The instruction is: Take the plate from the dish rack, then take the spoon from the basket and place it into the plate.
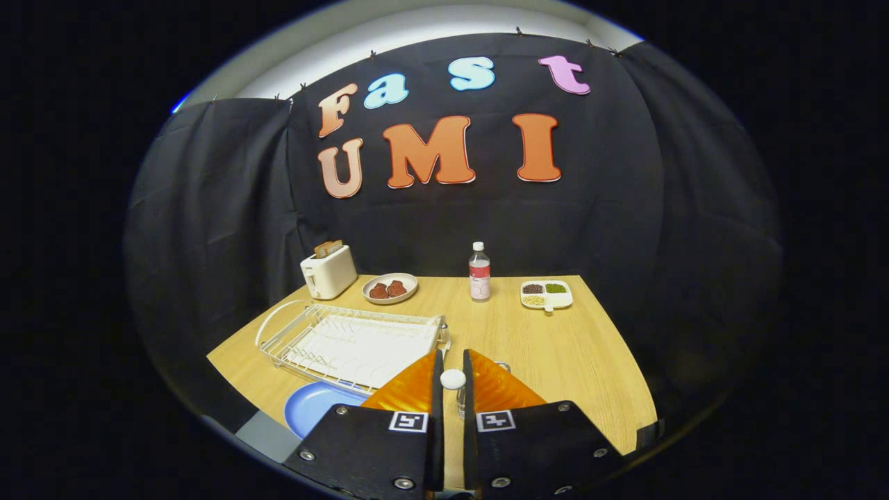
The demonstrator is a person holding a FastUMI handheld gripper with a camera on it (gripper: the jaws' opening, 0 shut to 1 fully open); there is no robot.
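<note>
Gripper view: claw fingers pinch round-ended spoon; flat blue plate beside.

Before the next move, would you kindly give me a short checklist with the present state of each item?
1. Plate out of the rack: ok. The blue plate lies on the table against the near side of the dish rack.
2. Spoon held: ok. The gripper is closed on the spoon, whose white end stands between the fingers.
3. Plate free to receive it: cannot tell. The visible part is bare, but one finger hides the rest.
4. Way to the plate: ok. It lies just beside the fingers, with nothing between.
5. Other items clear: ok. The bottle stands far beyond the fingers.
</note>
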